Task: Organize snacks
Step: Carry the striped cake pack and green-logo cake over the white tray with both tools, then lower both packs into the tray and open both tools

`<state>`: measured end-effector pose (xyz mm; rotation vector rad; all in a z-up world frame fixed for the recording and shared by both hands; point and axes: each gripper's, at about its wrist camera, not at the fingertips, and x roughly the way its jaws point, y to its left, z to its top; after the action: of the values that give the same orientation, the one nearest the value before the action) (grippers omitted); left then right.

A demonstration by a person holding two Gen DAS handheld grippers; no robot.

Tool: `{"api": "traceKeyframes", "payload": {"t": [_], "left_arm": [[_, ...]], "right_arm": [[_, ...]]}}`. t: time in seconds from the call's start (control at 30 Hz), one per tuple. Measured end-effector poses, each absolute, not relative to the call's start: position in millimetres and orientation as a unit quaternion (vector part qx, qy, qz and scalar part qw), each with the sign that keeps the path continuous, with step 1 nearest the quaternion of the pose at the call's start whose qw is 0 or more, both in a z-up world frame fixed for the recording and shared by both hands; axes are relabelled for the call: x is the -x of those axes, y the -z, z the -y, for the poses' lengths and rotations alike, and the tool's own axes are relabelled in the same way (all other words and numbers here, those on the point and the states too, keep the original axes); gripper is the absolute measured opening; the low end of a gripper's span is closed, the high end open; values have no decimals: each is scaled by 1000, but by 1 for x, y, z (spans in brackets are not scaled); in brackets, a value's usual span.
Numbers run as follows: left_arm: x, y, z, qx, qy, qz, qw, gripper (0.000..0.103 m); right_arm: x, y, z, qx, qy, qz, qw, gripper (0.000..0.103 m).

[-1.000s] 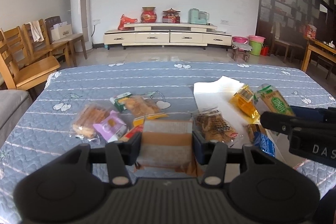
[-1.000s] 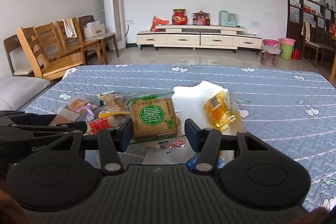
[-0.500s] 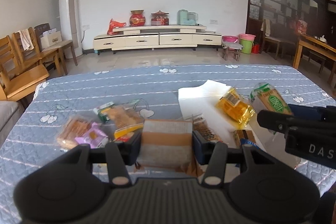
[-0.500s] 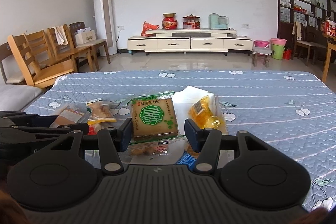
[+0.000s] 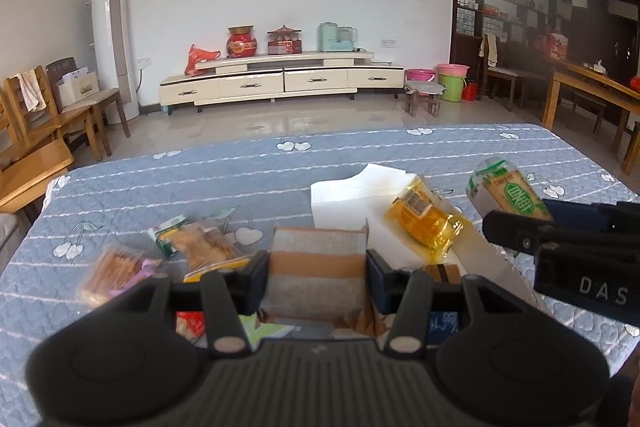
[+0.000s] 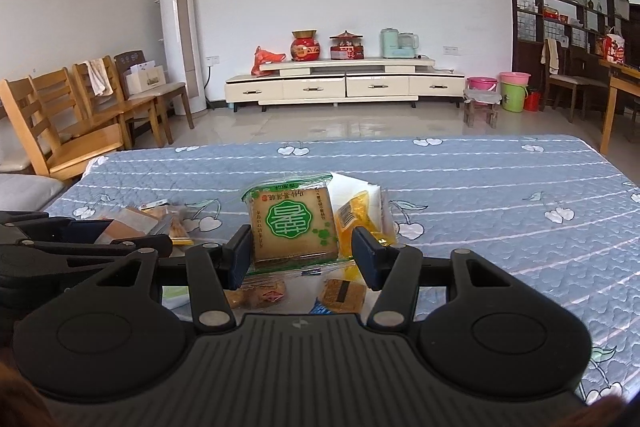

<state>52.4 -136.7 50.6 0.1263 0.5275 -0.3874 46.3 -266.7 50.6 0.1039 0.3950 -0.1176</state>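
My left gripper is shut on a brown and grey snack packet and holds it above the table. My right gripper is shut on a green-labelled cake packet, which also shows in the left wrist view. A yellow snack packet lies on a white tray. Loose snacks lie on the blue quilted cloth at the left. More packets lie under the right gripper.
The table's blue cloth stretches far and right. Wooden chairs stand off the left edge. A TV cabinet is at the back wall. The left gripper body sits close on the right gripper's left.
Both grippers have risen and moved right with their packets. The loose snacks on the left have slid further left and down in view.
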Motion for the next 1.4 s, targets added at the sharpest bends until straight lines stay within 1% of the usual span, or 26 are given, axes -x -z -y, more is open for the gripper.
{"api": "traceKeyframes", "payload": {"t": [0.83,1.4], "left_arm": [[-99,-42,185,-70,205,-276,936,50],[-119,-31,216,-82,221,-291,927,50]], "right_arm": [[-74,-49,279,-69,70,-214,972,67],[-120,-46,283,-66,31,-256,964,67]]}}
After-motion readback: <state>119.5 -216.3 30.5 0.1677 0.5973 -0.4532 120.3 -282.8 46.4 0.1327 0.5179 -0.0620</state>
